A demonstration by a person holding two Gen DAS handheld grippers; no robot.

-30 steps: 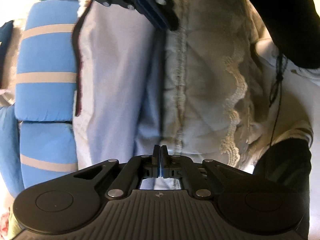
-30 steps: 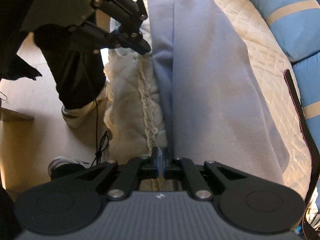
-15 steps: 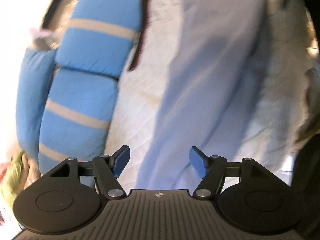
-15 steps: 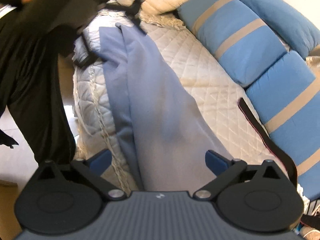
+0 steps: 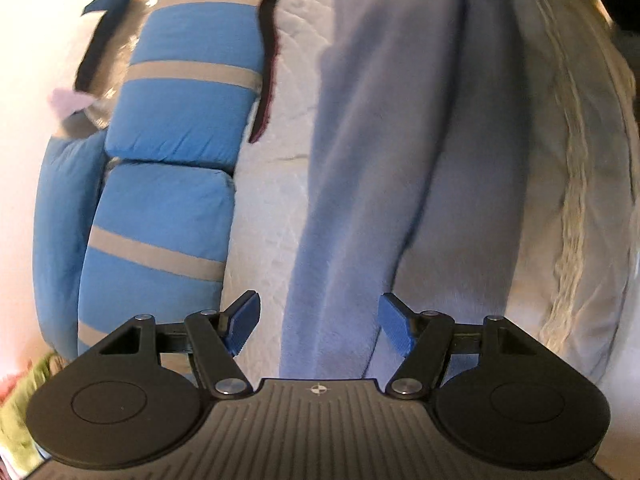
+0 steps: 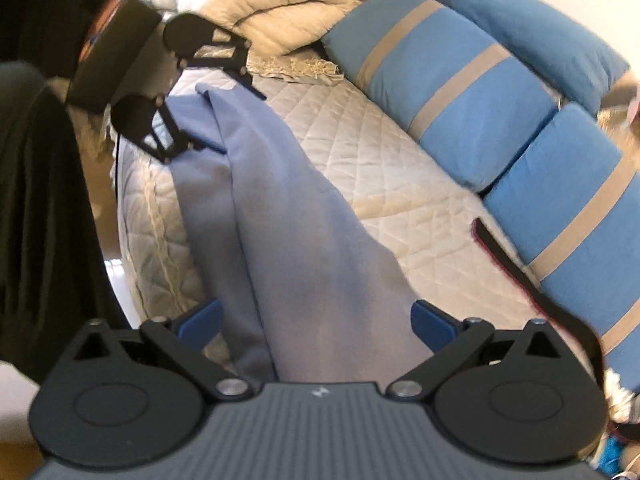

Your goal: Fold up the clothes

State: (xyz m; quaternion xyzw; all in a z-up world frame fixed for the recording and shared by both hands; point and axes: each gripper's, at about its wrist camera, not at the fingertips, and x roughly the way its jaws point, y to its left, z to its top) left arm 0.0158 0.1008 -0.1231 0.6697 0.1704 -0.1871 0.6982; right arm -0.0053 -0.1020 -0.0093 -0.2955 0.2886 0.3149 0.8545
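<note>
Both let go: left gripper (image 5: 318,326) and right gripper (image 6: 316,322) spread open, nothing pinched. Blue garment (image 6: 288,240) lying long near the front edge of the quilted bed (image 6: 384,184). Could slide off or unfold if grabbed unevenly.

The quilted bed (image 6: 380,168) is carrying a long folded blue garment (image 6: 288,248) lying lengthwise near its front edge, striped blue cushions (image 6: 460,92) lining the back edge, a dark strap (image 6: 516,264) lying beside them.
</note>
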